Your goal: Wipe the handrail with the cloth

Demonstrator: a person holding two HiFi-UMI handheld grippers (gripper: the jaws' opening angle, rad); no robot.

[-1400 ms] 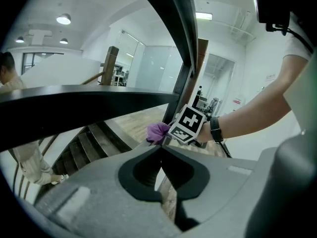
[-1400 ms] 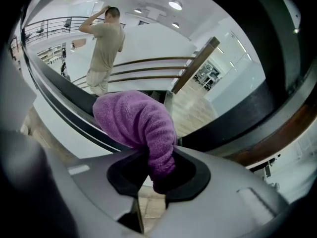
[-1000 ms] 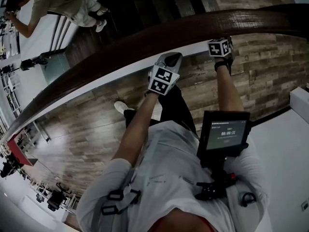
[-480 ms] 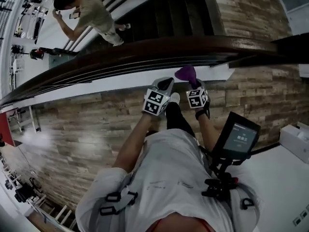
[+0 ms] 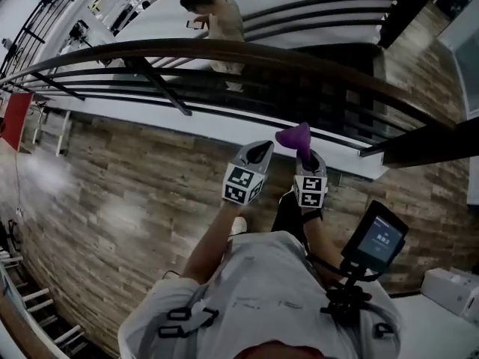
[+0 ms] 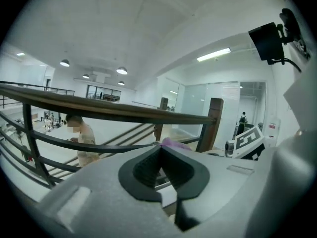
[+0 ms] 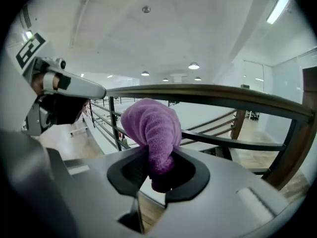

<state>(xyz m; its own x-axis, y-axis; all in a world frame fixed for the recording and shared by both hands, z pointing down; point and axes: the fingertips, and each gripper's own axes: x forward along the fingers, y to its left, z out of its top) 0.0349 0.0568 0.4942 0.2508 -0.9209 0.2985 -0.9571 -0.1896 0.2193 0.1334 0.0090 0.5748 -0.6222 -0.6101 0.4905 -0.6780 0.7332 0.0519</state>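
The dark wooden handrail [image 5: 224, 48] curves across the top of the head view, above black bars. My right gripper [image 5: 298, 149] is shut on a bunched purple cloth [image 5: 293, 135], which stands up out of its jaws short of the rail. In the right gripper view the cloth [image 7: 151, 128] fills the gap between the jaws of that gripper [image 7: 158, 168], with the handrail [image 7: 223, 95] behind and above it. My left gripper [image 5: 260, 153] is close beside it on the left, shut and holding nothing [image 6: 161, 151]. The cloth tip [image 6: 173, 143] peeks over the left gripper's jaws, under the handrail [image 6: 99, 108].
A person [image 5: 217, 21] stands on the stairs beyond the railing. Wood plank floor [image 5: 112, 185] lies below. A small screen [image 5: 382, 238] hangs on my chest rig. A white box [image 5: 449, 290] sits at lower right. A brown rail post [image 6: 210, 125] stands at right.
The right gripper has come off the handrail and drawn in beside the left gripper with the cloth. The head view has swung, so the rail now sits farther from both grippers.
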